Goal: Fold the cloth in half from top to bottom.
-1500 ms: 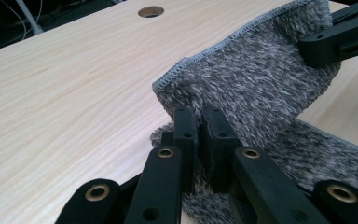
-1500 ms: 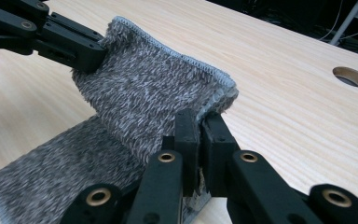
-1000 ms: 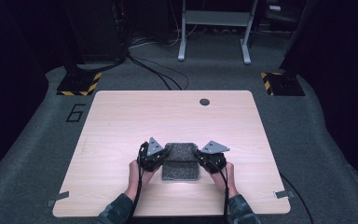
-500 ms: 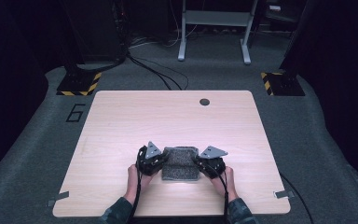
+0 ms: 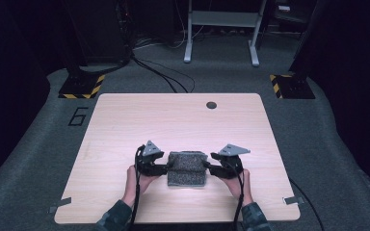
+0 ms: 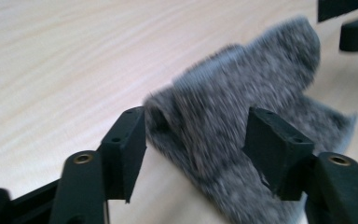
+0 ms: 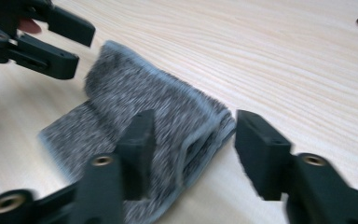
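A grey fuzzy cloth (image 5: 187, 168) lies folded over on the wooden table (image 5: 125, 125), near its front edge. My left gripper (image 5: 165, 168) is at the cloth's left edge and my right gripper (image 5: 208, 167) at its right edge. In the left gripper view the gripper (image 6: 198, 149) is open, its jaws straddling the raised fold of the cloth (image 6: 242, 88) without pinching it. The right gripper (image 7: 200, 154) is open in its own view too, with the doubled edge of the cloth (image 7: 168, 107) between its jaws. Motion blurs both views.
A small round dark hole (image 5: 211, 105) sits near the table's far edge. Around the table is grey carpet with black cables (image 5: 164, 77), two hazard-striped bases (image 5: 79, 86), and a white metal stand (image 5: 221, 29) at the back.
The cloth has come down from a raised bundle to lie flatter and folded on the table. Both hands have eased slightly outward from it.
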`<state>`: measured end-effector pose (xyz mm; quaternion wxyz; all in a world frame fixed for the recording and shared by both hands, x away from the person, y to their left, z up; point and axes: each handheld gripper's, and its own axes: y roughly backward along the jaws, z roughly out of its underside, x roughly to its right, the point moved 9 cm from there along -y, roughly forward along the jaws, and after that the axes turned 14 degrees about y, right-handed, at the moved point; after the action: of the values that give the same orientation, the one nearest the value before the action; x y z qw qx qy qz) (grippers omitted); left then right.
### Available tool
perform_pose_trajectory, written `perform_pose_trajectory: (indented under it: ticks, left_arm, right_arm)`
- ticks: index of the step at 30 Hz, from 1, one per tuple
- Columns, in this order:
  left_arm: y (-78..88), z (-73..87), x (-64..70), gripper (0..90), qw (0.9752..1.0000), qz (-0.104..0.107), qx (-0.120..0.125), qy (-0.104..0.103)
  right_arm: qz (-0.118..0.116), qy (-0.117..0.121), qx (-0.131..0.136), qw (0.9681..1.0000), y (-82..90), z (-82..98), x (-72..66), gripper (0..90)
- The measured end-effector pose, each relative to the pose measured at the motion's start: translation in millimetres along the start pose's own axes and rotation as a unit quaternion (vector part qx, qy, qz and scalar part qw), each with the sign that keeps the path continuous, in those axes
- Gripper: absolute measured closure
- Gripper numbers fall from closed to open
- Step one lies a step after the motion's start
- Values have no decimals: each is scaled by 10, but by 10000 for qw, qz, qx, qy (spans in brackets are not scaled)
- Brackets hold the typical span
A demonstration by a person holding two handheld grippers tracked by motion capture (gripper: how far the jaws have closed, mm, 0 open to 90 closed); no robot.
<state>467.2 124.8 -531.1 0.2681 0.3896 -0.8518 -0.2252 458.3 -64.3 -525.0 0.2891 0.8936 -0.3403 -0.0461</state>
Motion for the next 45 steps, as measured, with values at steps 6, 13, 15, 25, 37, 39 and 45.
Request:
perform_pose_trajectory:
  ticks: [6,13,15,25,37,39,45]
  left_arm:
    - [-184,-69,38,574,9994,175,-282,-74]
    - [-140,53,162,784,9986,375,-248,-277]
    - [-113,82,176,783,9987,387,-190,-275]
    - [88,364,295,692,9970,675,-280,-244]
    - [401,111,201,500,9978,646,80,-94]
    - [311,88,122,455,9995,298,8,-102]
    - [84,237,118,337,9991,-148,-286,-275]
  right_arm:
    - [-623,-491,-704,9944,-367,15,54,504]
    - [-357,42,-563,9978,-292,-21,-72,752]
    - [-340,48,-533,9980,-254,-10,-97,758]
    - [-400,157,-493,9979,-19,142,-332,676]
    - [-228,-115,17,9997,290,-139,-161,541]
    - [-108,-158,-67,9998,209,-159,-80,510]
    - [-14,-186,-519,9985,-142,-79,-92,400]
